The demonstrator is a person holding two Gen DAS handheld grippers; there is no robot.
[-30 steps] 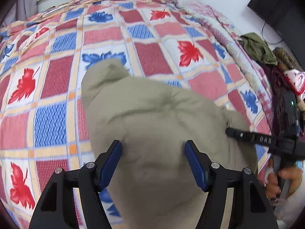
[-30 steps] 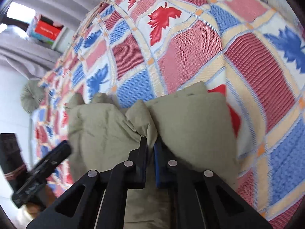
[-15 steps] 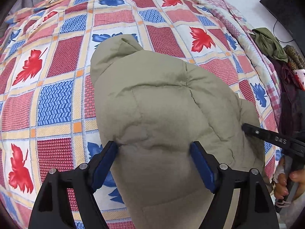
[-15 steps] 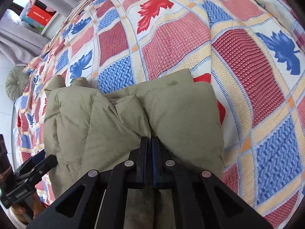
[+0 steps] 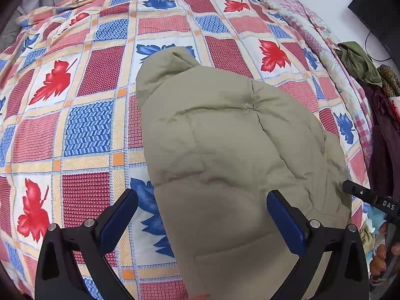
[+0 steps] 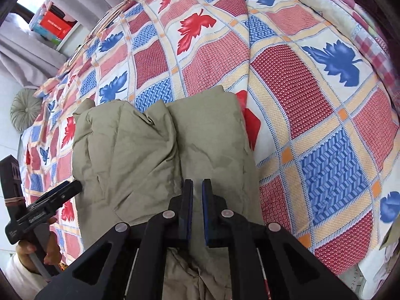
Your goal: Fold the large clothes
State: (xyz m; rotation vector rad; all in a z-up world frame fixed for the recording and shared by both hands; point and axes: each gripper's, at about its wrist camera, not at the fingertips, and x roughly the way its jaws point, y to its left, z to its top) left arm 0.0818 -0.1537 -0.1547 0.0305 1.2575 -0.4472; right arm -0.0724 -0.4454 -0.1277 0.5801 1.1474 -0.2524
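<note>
A khaki padded jacket (image 5: 225, 137) lies folded into a thick bundle on the patchwork bedspread (image 5: 87, 125). My left gripper (image 5: 202, 197) hovers over its near end, jaws opening wide, blue pads clear of the cloth on both sides. In the right wrist view the same jacket (image 6: 130, 150) shows a fold line down its middle. My right gripper (image 6: 197, 181) is above the near part of that fold. Its jaws are just parting to a narrow slit, and I see no cloth pinched in it. The left gripper's tip (image 6: 50, 200) shows at the jacket's left edge.
A heap of dark and green clothes (image 5: 360, 60) lies at the bed's right side. A round grey cushion (image 6: 25, 110) rests by the far left corner. Boxes (image 6: 52, 25) stand on a shelf beyond the bed. A hand (image 6: 50, 252) holds the left gripper's handle.
The left jaws have spread wider and let the jacket lie flat. The right gripper has pulled back and up from the fold, and a slit has opened between its jaws.
</note>
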